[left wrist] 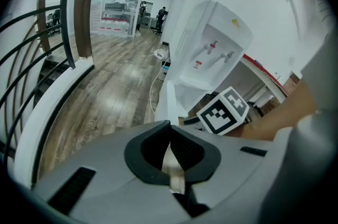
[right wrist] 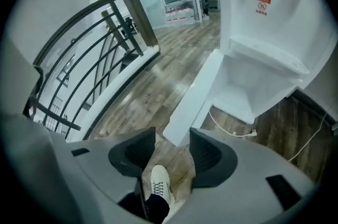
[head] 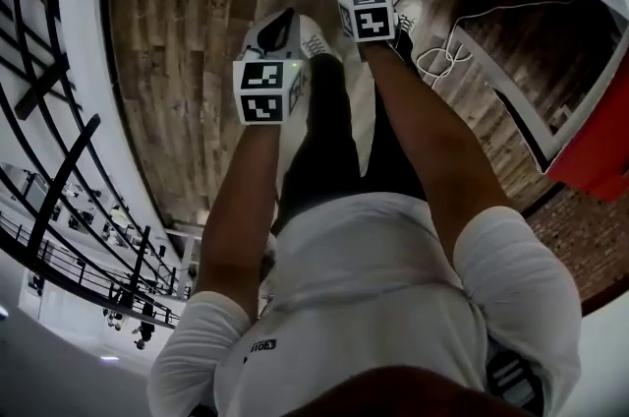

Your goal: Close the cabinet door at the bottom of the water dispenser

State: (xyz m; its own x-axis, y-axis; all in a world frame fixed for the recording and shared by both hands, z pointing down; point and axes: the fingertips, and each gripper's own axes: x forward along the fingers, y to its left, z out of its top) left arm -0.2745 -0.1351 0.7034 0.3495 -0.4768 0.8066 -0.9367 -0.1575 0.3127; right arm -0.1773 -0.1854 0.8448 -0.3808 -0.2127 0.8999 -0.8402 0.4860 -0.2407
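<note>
Inspecting 2 downward-pointing grippers, I find the left gripper (left wrist: 171, 151) with jaws pressed together and the right gripper (right wrist: 171, 146) with jaws spread and empty, likely readied to push the white flat cabinet door (right wrist: 194, 93), which stands open beneath the white plastic water dispenser (left wrist: 211, 54).

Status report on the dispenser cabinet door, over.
Left gripper shut, right gripper open, both empty. Cabinet door stands open, untouched. Cable on floor by water dispenser base, might foul the swing.
</note>
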